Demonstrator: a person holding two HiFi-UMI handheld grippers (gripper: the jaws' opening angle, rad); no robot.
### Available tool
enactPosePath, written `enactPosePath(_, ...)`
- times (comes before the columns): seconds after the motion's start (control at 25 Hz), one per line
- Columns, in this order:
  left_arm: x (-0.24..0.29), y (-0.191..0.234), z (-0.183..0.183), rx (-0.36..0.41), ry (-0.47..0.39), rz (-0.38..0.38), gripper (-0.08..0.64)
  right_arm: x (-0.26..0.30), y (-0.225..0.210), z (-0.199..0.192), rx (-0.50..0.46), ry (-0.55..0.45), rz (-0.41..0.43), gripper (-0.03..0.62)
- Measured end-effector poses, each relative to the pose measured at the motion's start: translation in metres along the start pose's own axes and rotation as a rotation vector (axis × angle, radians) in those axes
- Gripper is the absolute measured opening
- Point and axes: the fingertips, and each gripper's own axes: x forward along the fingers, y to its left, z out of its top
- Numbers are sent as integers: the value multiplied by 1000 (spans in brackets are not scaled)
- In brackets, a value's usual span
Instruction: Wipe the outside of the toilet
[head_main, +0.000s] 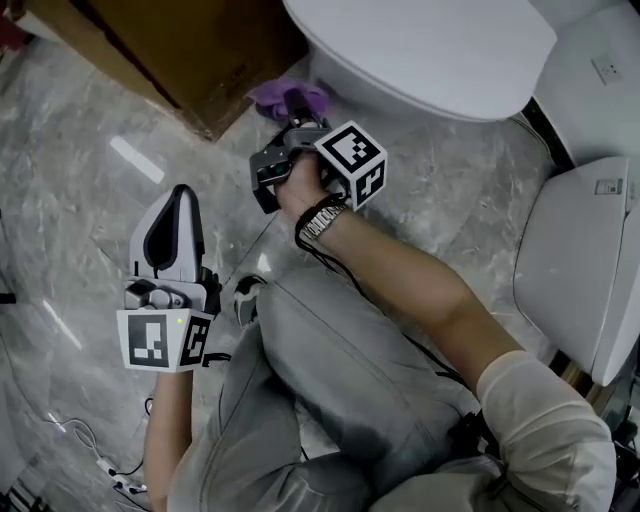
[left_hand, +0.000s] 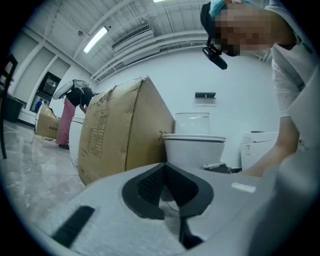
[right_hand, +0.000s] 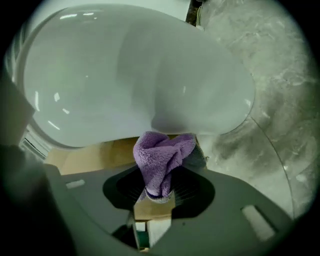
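A white toilet (head_main: 420, 50) stands at the top of the head view, lid down. My right gripper (head_main: 296, 122) is shut on a purple cloth (head_main: 290, 98), which lies against the lower front of the bowl near the floor. In the right gripper view the cloth (right_hand: 162, 160) bunches up from between the jaws of that gripper (right_hand: 159, 192), right under the curved white bowl (right_hand: 135, 75). My left gripper (head_main: 178, 198) hangs over the floor to the left, away from the toilet, shut with nothing in it. In its own view, the left gripper (left_hand: 167, 175) points at the toilet (left_hand: 192, 150).
A large cardboard box (head_main: 190, 50) stands just left of the toilet, close to the cloth. A second white toilet unit (head_main: 580, 260) stands at the right. Grey marble floor (head_main: 70, 150) spreads to the left. The person's knees and shoe (head_main: 245, 298) are below; cables (head_main: 110, 465) lie at bottom left.
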Motion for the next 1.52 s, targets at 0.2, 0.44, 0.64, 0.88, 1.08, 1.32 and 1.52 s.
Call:
enactPosePath(0.2,28,18,13,7,-64,-47,5,45,-82,12,-51,-125,-216,146)
enactPosePath(0.44,45,31,3,-10,-84,-119,5,80,-122,10,-100,-213,-338,147)
enactPosePath(0.64,45,44,-14,-52,-83,-135,5,99,-96,18,-184,-255,-316,146)
enactPosePath(0.88,47,49,-10,-111,-112,-101,5,100,-24,22,-285,-229,-174,146)
enactPosePath(1.08,36,32,12,-79,-145,-104,5,85,34,18,-370,-224,-71,146)
enactPosePath(1.32,11,16,30,-49,-167,-69,5,53,80,7,-492,-194,12,144)
enactPosePath(1.52,-9,3,36,-31,-149,-30,5,21,108,-5,-559,-143,88,144)
